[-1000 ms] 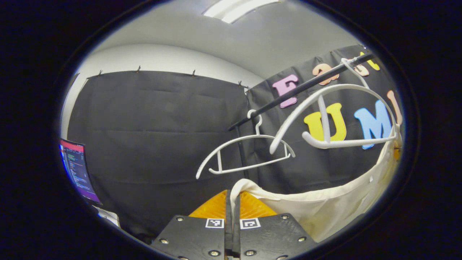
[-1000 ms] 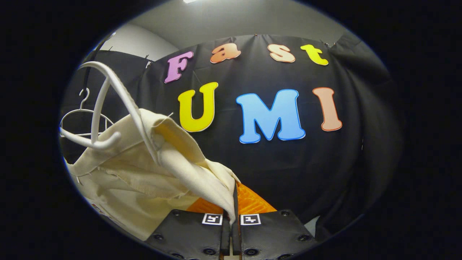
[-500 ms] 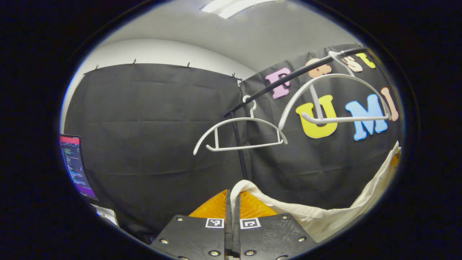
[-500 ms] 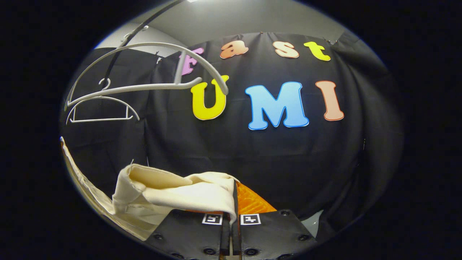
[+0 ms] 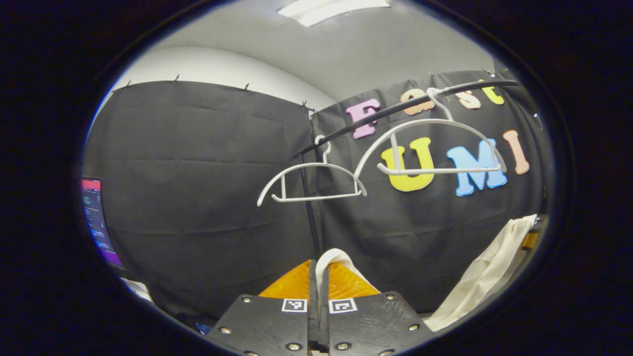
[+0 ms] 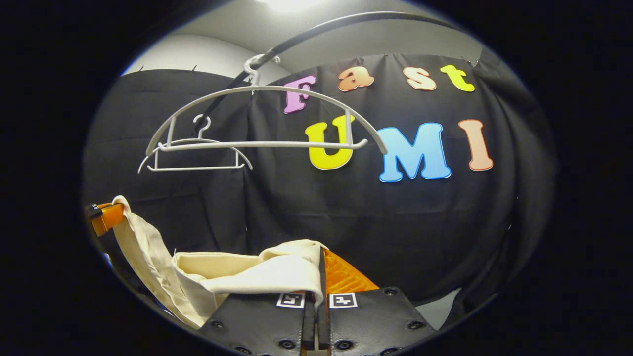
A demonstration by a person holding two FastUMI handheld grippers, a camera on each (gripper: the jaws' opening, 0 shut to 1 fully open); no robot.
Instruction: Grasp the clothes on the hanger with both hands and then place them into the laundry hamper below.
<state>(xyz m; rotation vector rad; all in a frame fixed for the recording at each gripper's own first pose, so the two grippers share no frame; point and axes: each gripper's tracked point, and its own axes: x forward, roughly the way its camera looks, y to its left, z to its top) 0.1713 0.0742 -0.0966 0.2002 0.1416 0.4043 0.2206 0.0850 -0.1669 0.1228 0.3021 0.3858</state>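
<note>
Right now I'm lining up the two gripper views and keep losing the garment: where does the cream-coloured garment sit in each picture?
Left gripper view: the cream garment hangs at lower right, with a fold pinched between the left gripper fingers at bottom centre.
Right gripper view: it spreads across the lower left, from the left gripper at the left edge to the right gripper at bottom centre.
Shared landmark: the nearer white hanger, bare on the black rail.
</note>
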